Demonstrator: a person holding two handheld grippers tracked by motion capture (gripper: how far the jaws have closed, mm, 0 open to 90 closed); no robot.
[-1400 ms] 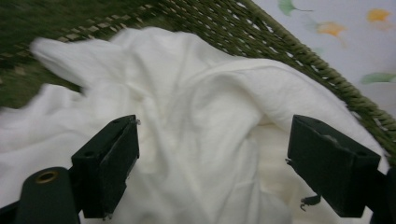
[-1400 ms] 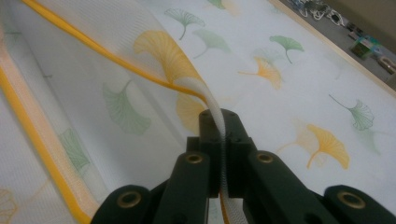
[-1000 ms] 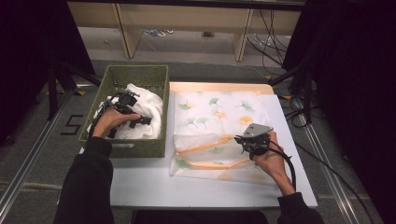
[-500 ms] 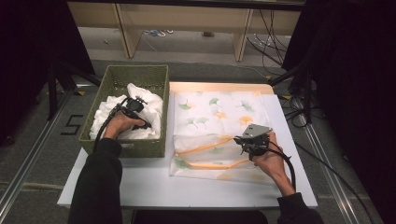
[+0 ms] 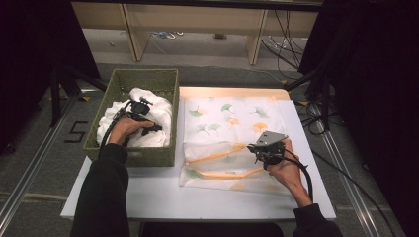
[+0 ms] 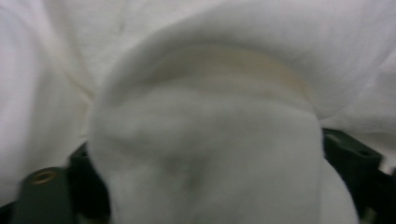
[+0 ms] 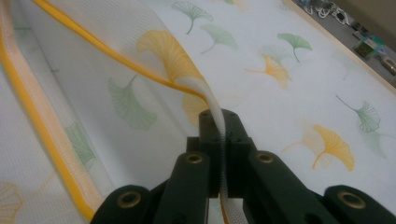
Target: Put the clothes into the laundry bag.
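A heap of white cloth (image 5: pixel 159 114) fills the green woven basket (image 5: pixel 129 157) at the table's left. My left gripper (image 5: pixel 143 118) is pushed into that heap. In the left gripper view a thick fold of the cloth (image 6: pixel 201 93) bulges between the widely spread jaws, which have just been opening again. A white mesh bag (image 5: pixel 225 118) printed with green and yellow leaves and edged in orange lies flat to the right of the basket. My right gripper (image 5: pixel 259 148) is shut on the bag's upper rim (image 7: pixel 212 105) and holds it lifted off the lower layer.
The white table (image 5: pixel 148 192) has a bare strip along its near edge. Dark curtains stand on both sides. Wooden shelf legs and loose cables lie on the floor beyond the far edge. The right gripper's cable trails past the person's wrist.
The left hand has shifted a little toward the middle of the basket over the white cloth. The right hand and the lifted bag rim have stayed put.
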